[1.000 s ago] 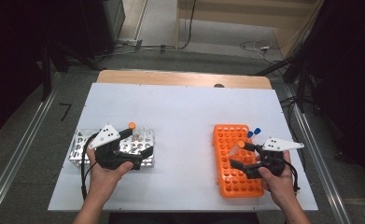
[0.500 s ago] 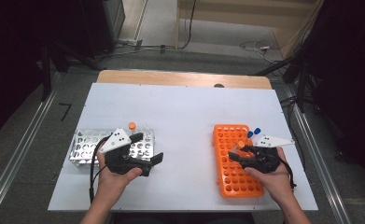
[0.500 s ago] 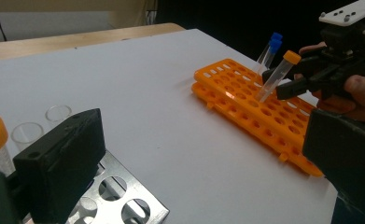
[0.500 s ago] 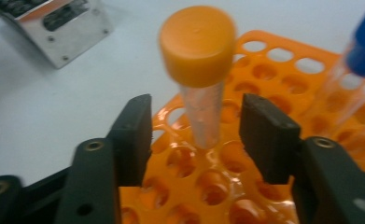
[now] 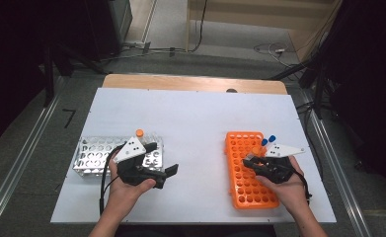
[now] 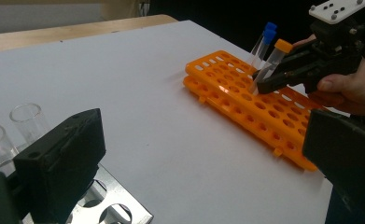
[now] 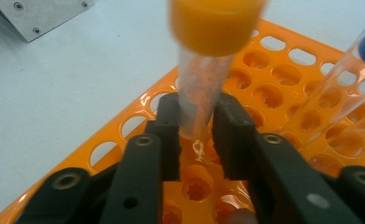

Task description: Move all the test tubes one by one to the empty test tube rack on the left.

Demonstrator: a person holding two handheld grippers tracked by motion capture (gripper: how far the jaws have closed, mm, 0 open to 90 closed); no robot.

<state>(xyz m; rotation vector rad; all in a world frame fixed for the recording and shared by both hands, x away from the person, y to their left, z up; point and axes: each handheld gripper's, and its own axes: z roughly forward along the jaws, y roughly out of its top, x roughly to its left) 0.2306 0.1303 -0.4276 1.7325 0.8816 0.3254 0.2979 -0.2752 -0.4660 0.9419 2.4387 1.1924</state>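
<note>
An orange rack lies at the right of the white table. My right gripper is over its far half, shut on an orange-capped tube that stands in a hole. Its jaws have just been closing, and the pads now press the clear tube low on its body. Two blue-capped tubes stand just behind. My left gripper is open and holds nothing. It points right, in front of a silver metal rack that holds an orange-capped tube and empty glass tubes.
In the left gripper view the right gripper and its tube show over the orange rack. White table stretches between the two racks. A wooden strip runs along the far edge. Metal rails flank the table.
The right jaws have closed around the orange-capped tube in the orange rack. The left gripper has swung off the silver rack and now points right.
</note>
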